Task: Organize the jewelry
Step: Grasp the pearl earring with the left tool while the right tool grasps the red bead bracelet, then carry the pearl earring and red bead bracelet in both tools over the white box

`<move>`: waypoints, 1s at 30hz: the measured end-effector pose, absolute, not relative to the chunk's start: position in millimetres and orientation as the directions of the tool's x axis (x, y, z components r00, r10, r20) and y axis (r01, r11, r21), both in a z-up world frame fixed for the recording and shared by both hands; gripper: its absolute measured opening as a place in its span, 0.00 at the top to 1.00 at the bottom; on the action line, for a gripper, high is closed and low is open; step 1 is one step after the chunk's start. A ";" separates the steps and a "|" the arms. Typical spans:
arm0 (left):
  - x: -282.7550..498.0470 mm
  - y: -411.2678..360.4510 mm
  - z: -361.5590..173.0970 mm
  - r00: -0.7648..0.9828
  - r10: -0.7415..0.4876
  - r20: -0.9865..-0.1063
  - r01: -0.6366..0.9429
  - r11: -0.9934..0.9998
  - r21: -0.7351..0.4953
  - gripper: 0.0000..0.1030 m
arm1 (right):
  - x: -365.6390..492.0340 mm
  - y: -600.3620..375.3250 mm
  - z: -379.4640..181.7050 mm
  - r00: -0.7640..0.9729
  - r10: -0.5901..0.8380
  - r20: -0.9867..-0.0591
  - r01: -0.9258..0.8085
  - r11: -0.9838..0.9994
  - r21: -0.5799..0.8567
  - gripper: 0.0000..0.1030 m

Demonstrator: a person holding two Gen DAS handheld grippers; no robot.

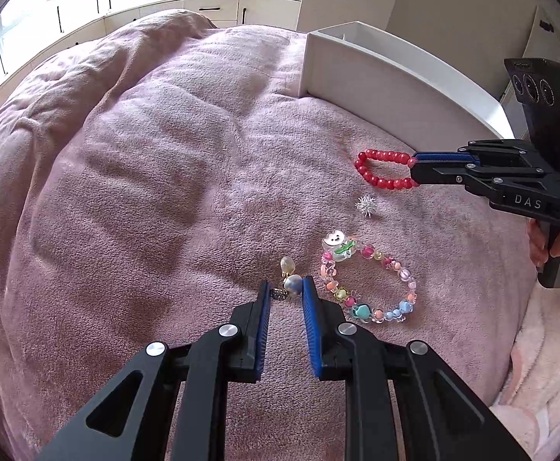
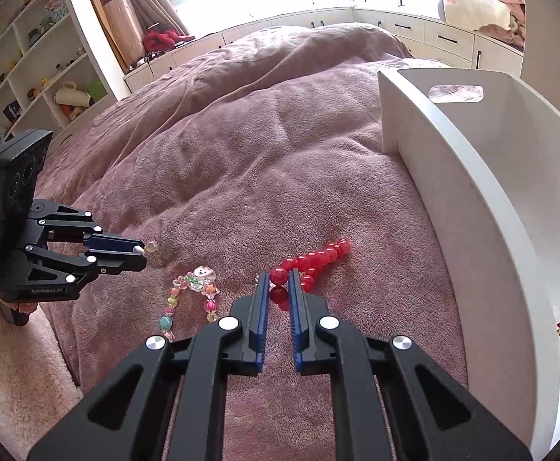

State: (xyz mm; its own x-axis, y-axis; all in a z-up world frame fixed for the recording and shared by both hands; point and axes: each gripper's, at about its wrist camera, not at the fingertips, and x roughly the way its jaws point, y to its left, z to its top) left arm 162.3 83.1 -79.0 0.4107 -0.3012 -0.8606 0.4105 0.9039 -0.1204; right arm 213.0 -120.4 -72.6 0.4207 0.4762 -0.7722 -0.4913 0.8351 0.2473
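While my left gripper [image 1: 286,288] pinches the pearl drop earring [image 1: 292,283] by one bead, I worry it could roll out from between the smooth pads, since its upper bead dangles free above the pink blanket [image 1: 145,153]. Just beside it lies the pastel bracelet [image 1: 368,284], which a low swing might snag. In the right wrist view, my right gripper [image 2: 278,283] is clamped on the red bead bracelet [image 2: 310,265], the loop trailing on the blanket. If it drags, it may catch the wall of the white tray [image 2: 472,199] rather than clear it.
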 end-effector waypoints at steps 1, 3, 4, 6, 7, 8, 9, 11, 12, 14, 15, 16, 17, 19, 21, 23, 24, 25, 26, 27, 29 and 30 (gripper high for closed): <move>161.0 82.4 -75.8 0.411 -0.302 -0.860 0.412 0.903 -0.120 0.79 | 211.2 -120.7 -68.1 0.425 0.480 -0.767 -0.494 0.833 0.248 0.90; 161.8 81.8 -68.7 0.425 -0.300 -0.854 0.414 0.903 -0.112 0.79 | 207.7 -120.8 -58.0 0.438 0.483 -0.758 -0.498 0.832 0.243 0.90; 159.1 82.4 -63.8 0.429 -0.306 -0.850 0.415 0.902 -0.115 0.79 | 205.6 -121.0 -52.5 0.444 0.487 -0.753 -0.503 0.830 0.240 0.90; 154.6 82.3 -52.0 0.447 -0.316 -0.837 0.421 0.900 -0.115 0.79 | 201.8 -120.3 -40.5 0.460 0.494 -0.738 -0.515 0.825 0.232 0.90; 153.7 81.2 -46.7 0.454 -0.320 -0.832 0.426 0.898 -0.113 0.79 | 199.4 -120.1 -34.3 0.462 0.501 -0.732 -0.524 0.820 0.231 0.90; 153.4 79.5 -42.0 0.462 -0.320 -0.827 0.429 0.897 -0.108 0.79 | 196.8 -119.4 -28.0 0.468 0.503 -0.726 -0.530 0.818 0.225 0.90; 152.0 78.7 -36.7 0.471 -0.320 -0.822 0.429 0.897 -0.104 0.79 | 194.3 -119.5 -21.3 0.475 0.507 -0.719 -0.536 0.815 0.221 0.90; 151.6 77.1 -25.8 0.486 -0.330 -0.809 0.430 0.896 -0.107 0.79 | 190.0 -120.9 -8.0 0.485 0.522 -0.702 -0.547 0.807 0.222 0.90; 150.7 76.4 -20.4 0.494 -0.336 -0.802 0.430 0.896 -0.111 0.79 | 188.1 -122.4 -1.3 0.494 0.527 -0.692 -0.549 0.806 0.222 0.90; 152.3 73.9 -10.2 0.508 -0.347 -0.788 0.428 0.896 -0.120 0.79 | 185.5 -126.3 11.7 0.502 0.543 -0.673 -0.552 0.800 0.234 0.90; 152.3 73.0 -5.1 0.516 -0.349 -0.783 0.423 0.898 -0.121 0.79 | 183.9 -128.7 18.7 0.512 0.546 -0.663 -0.550 0.802 0.234 0.90; 152.3 71.9 0.1 0.525 -0.347 -0.777 0.420 0.900 -0.119 0.79 | 182.6 -131.4 24.8 0.518 0.551 -0.654 -0.553 0.799 0.236 0.90; 152.3 70.6 6.0 0.537 -0.342 -0.771 0.417 0.902 -0.110 0.79 | 181.2 -133.9 31.1 0.524 0.554 -0.647 -0.557 0.797 0.233 0.90; 152.2 66.3 17.3 0.563 -0.330 -0.757 0.412 0.907 -0.089 0.79 | 178.2 -138.6 43.6 0.539 0.559 -0.630 -0.562 0.796 0.226 0.90; 152.8 63.4 29.7 0.587 -0.329 -0.740 0.406 0.910 -0.083 0.79 | 175.2 -145.7 55.1 0.555 0.561 -0.614 -0.563 0.797 0.219 0.90; 153.7 59.9 42.4 0.599 -0.349 -0.721 0.411 0.907 -0.097 0.79 | 173.2 -152.9 65.2 0.570 0.561 -0.601 -0.562 0.799 0.213 0.90; 154.1 57.6 48.2 0.603 -0.357 -0.714 0.414 0.905 -0.103 0.79 | 171.9 -157.1 69.7 0.577 0.560 -0.594 -0.561 0.801 0.211 0.90; 154.9 54.8 54.0 0.606 -0.362 -0.708 0.416 0.903 -0.105 0.79 | 171.0 -161.2 74.7 0.585 0.559 -0.587 -0.558 0.803 0.209 0.90; 155.7 51.4 59.7 0.609 -0.366 -0.704 0.420 0.901 -0.105 0.79 | 169.8 -165.9 79.5 0.593 0.558 -0.580 -0.554 0.806 0.208 0.90; 156.1 47.5 65.3 0.613 -0.370 -0.698 0.425 0.899 -0.103 0.79 | 169.9 -170.7 84.1 0.600 0.558 -0.574 -0.549 0.808 0.211 0.90; 157.0 39.4 76.2 0.623 -0.375 -0.687 0.430 0.897 -0.100 0.79 | 169.7 -181.2 93.0 0.616 0.551 -0.564 -0.538 0.816 0.210 0.90; 157.6 35.0 81.1 0.627 -0.372 -0.684 0.428 0.899 -0.096 0.79 | 169.5 -185.9 97.1 0.624 0.543 -0.561 -0.534 0.821 0.201 0.90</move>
State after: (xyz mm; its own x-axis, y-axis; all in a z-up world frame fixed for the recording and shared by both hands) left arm 157.6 35.0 81.1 0.6273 -0.3720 -0.6842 0.4278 0.8987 -0.0965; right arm 169.5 -185.9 97.1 0.6242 0.5433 -0.5614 -0.5341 0.8212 0.2009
